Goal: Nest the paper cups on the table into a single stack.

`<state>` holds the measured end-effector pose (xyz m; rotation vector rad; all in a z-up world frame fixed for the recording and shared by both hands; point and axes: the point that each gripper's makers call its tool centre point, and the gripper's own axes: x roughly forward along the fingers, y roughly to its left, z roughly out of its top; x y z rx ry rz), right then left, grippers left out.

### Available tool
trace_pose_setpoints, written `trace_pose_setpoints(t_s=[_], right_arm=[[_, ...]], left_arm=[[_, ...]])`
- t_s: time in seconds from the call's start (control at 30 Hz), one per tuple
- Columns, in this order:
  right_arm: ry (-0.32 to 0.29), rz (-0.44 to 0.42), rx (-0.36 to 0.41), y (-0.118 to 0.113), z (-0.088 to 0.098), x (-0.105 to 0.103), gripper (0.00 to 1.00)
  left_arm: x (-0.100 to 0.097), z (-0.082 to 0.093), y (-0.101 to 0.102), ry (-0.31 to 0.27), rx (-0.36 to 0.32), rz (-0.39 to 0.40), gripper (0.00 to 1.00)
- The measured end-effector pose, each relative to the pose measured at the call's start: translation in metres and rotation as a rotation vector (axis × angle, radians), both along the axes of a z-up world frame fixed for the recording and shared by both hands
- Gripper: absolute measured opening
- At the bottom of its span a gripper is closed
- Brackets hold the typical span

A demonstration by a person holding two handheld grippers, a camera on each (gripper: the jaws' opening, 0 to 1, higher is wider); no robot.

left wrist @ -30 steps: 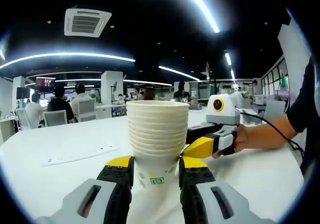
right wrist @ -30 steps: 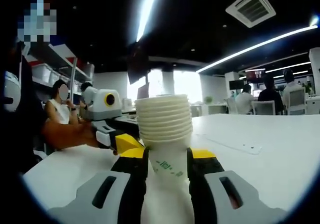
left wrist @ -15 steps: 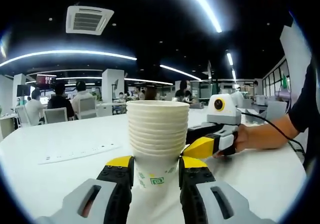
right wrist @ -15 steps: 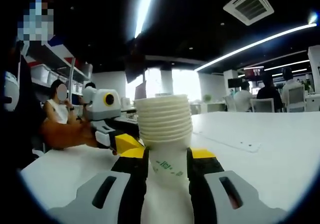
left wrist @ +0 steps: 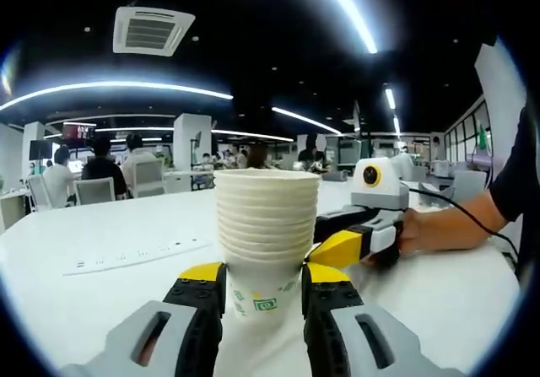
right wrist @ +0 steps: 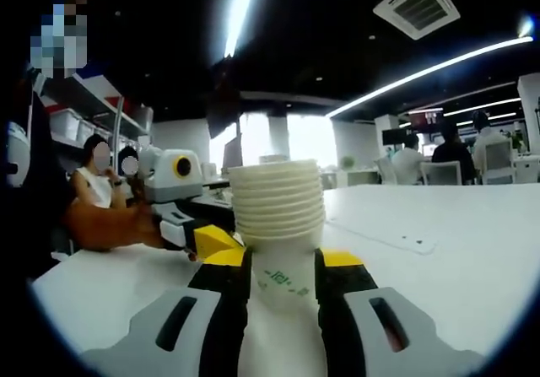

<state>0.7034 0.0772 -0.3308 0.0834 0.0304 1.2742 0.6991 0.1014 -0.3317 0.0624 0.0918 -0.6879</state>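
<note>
1. Both of your tools are closed on the same stack of paper cups (left wrist: 266,225), low on the bottom cup near its green print. The left tool (left wrist: 263,288) has a yellow-tipped jaw pressed against each side of that cup, and the right tool (right wrist: 280,277) grips it the same way from the opposite side.

2. Gripping below the rims makes sense: the nested rims flare wider above your jaws, so the jaws squeeze only the bottom cup's wall, and the stack stands upright between them.

3. The stack sits straight ahead of each tool. In the left gripper view, the right tool's yellow tip reaches in just right of the cups; in the right gripper view, the left tool's tip comes in just left of them.

4. I judge the nesting essentially done; no loose cup is visible on the white surface (left wrist: 101,284) around the stack.

5. The surface runs broad and bare ahead of both tools, apart from a flat white strip (left wrist: 135,255) lying ahead and to the left of your left tool, well apart from the cups.

6. The near edge of the surface curves behind your right hand (left wrist: 413,232), so back each tool straight out along its own jaws rather than sideways, to avoid clipping the other tool or tipping the tall stack.
</note>
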Motion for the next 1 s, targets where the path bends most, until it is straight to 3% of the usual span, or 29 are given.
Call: trace_pose_setpoints(t_s=[1.0], right_arm=[[-0.003,-0.017,-0.007,0.003,-0.007,0.005,0.31]], left_arm=[[0.009,-0.006,0.009,-0.008,-0.053,0.007,0.38]])
